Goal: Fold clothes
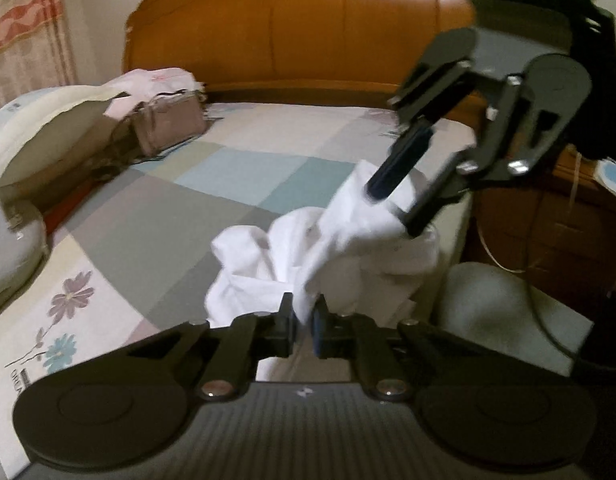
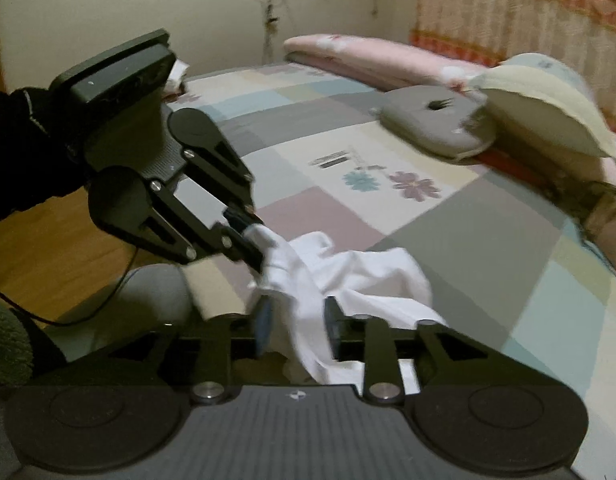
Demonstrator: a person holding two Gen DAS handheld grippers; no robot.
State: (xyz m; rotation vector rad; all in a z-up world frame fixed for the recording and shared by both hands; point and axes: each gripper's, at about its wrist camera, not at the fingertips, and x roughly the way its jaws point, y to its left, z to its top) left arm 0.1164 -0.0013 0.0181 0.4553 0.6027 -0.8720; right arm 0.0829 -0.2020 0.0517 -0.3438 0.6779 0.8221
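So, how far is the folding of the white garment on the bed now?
Nothing looks folded yet: the white garment lies crumpled near the edge of the bed. In hand: the left gripper is shut on a bunch of its cloth, while the right gripper stands open with cloth between its fingers. Left to do: spreading it flat, then all the folds.

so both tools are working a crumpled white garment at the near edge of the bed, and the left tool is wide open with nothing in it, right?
Not quite. The left tool is shut on the white garment, a fold pinched between its pads, as the left wrist view shows. The rest holds: the right tool is also at the crumpled garment, near the edge of the bed.
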